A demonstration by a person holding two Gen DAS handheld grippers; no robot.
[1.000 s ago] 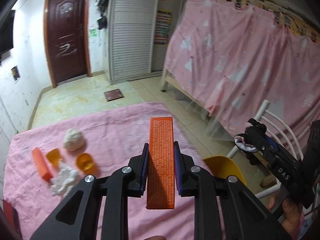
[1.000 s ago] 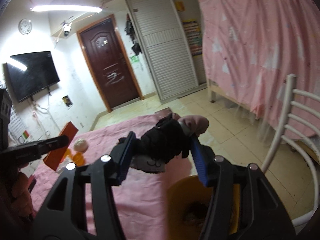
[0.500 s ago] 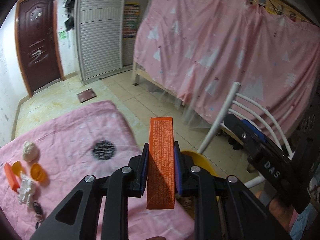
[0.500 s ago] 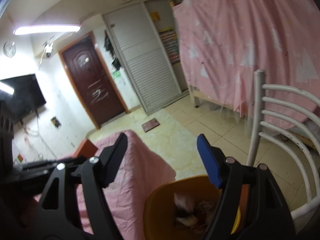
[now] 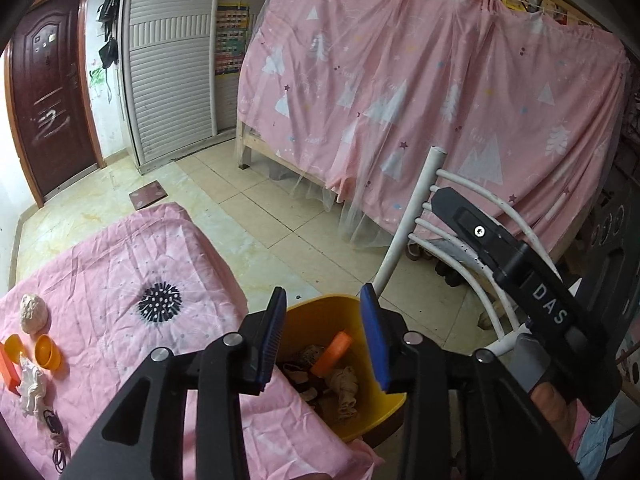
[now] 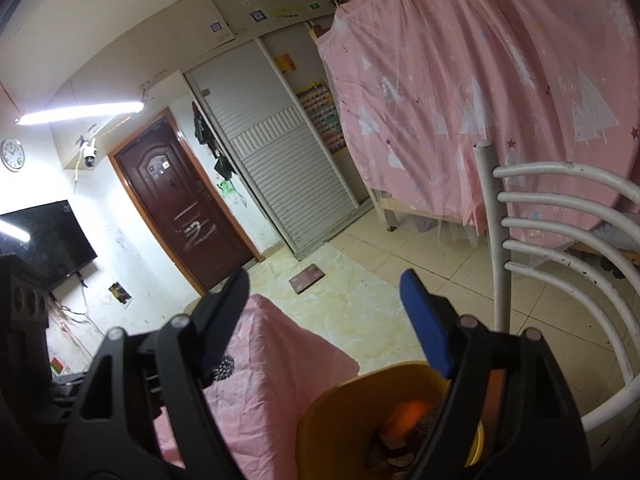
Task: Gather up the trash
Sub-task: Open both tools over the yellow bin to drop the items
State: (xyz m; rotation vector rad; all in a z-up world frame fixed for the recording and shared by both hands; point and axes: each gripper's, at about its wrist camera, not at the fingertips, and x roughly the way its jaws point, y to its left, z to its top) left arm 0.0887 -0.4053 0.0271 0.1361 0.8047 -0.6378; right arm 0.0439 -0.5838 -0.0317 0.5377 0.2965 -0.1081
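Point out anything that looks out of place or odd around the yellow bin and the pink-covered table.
Nothing looks spilled or damaged. The orange box lies tilted inside the yellow bin among other scraps. Trash remains on the pink-covered table: a crumpled tissue, two orange cups and a beige wad. Both grippers are open and hold nothing.

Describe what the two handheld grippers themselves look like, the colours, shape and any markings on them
Both are matte black plastic with angular, triangular cut-out arms and silver screw heads at the pivots. The left gripper has two flat fingers faced with ribbed blue pads. The right gripper matches, with one blue pad showing; seen from the left wrist view, its body carries white "DAS" lettering. No cables visible.
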